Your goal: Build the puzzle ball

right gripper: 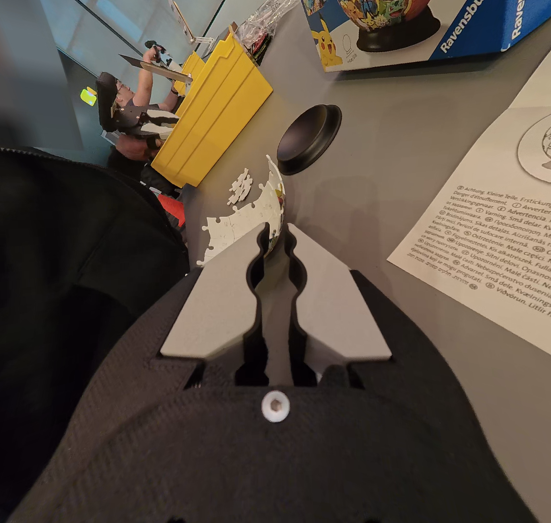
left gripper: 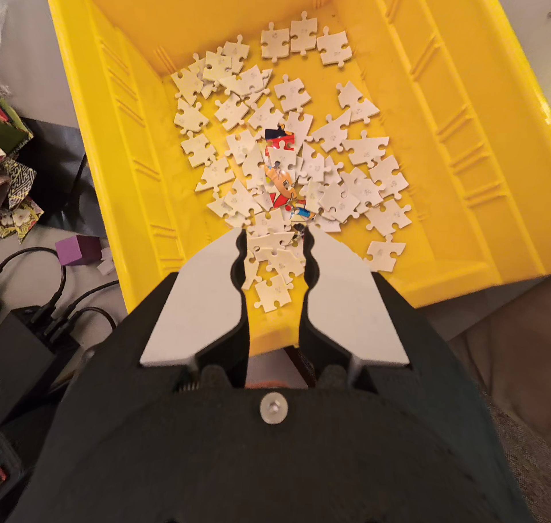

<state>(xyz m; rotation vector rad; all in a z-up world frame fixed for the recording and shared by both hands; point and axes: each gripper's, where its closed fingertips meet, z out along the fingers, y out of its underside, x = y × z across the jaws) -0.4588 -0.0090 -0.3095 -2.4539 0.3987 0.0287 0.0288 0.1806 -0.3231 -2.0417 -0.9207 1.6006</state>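
1. Grey tabletop (right gripper: 387,157) everywhere, with a yellow bin (right gripper: 214,115) on it and glass walls behind.
2. Left gripper (left gripper: 275,230) hangs over the bin, jaws spread, nothing between them. Below: loose puzzle pieces (left gripper: 293,93), mostly white side up, a few colourful.
3. Right gripper (right gripper: 276,228) is parted a little, empty, pointing at the half-built puzzle ball (right gripper: 253,219) on the table.
4. A black stand (right gripper: 310,137) sits just beyond the ball, and a small cluster of joined pieces (right gripper: 240,190) lies beside it.
5. Blue puzzle box (right gripper: 417,11) and a printed leaflet (right gripper: 492,210) both carry text.
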